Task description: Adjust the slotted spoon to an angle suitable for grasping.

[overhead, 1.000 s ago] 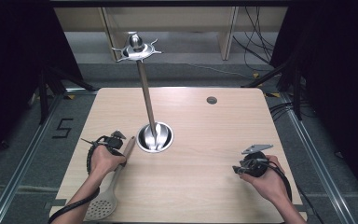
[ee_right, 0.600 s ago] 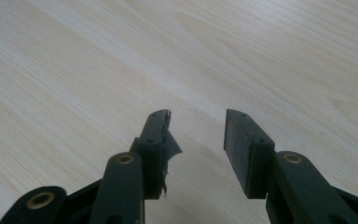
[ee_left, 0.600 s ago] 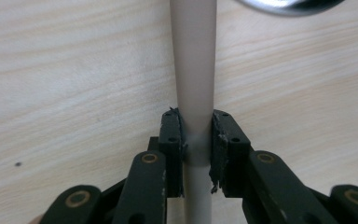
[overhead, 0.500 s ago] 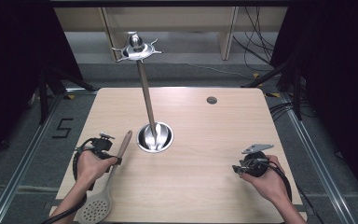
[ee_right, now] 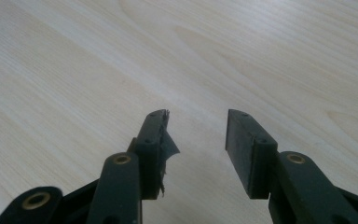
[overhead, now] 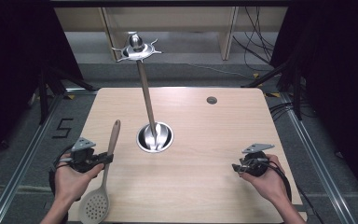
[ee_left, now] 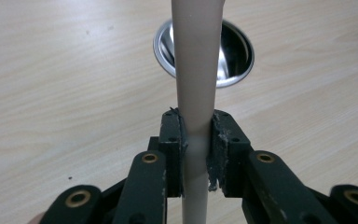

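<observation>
Since a second ago, your left claw (overhead: pixel 106 157), clamped on the slotted spoon (overhead: pixel 103 179), has carried it off the surface's near-left edge toward the stand (overhead: pixel 154 137): hanging comes next. Right claw (overhead: pixel 236 168): released, idle near-right.

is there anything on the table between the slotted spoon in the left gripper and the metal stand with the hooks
Nothing visible. The left gripper is shut on the wooden handle of the beige slotted spoon, and only bare wooden table lies between it and the silver hook stand's round base.
</observation>
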`<action>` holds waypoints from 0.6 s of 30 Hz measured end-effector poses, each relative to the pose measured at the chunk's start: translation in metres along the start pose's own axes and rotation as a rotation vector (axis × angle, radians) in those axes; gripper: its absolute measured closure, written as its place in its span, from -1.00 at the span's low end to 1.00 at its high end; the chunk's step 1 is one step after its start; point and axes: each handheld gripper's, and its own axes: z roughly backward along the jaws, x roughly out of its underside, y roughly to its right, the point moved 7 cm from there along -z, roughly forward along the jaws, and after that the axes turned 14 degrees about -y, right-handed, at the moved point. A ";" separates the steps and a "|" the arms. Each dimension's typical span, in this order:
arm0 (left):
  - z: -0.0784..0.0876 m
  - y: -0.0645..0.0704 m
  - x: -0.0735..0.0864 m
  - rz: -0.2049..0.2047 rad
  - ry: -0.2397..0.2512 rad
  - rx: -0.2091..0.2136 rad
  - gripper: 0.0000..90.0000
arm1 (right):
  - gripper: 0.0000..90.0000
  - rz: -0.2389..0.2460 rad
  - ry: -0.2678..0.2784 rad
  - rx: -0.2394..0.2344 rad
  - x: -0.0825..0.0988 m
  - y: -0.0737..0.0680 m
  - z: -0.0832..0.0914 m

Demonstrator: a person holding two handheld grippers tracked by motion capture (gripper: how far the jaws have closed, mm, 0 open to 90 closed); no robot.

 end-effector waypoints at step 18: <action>0.045 0.019 -0.010 -0.064 0.285 -0.006 0.66 | 0.30 0.000 0.020 0.007 -0.002 -0.001 0.002</action>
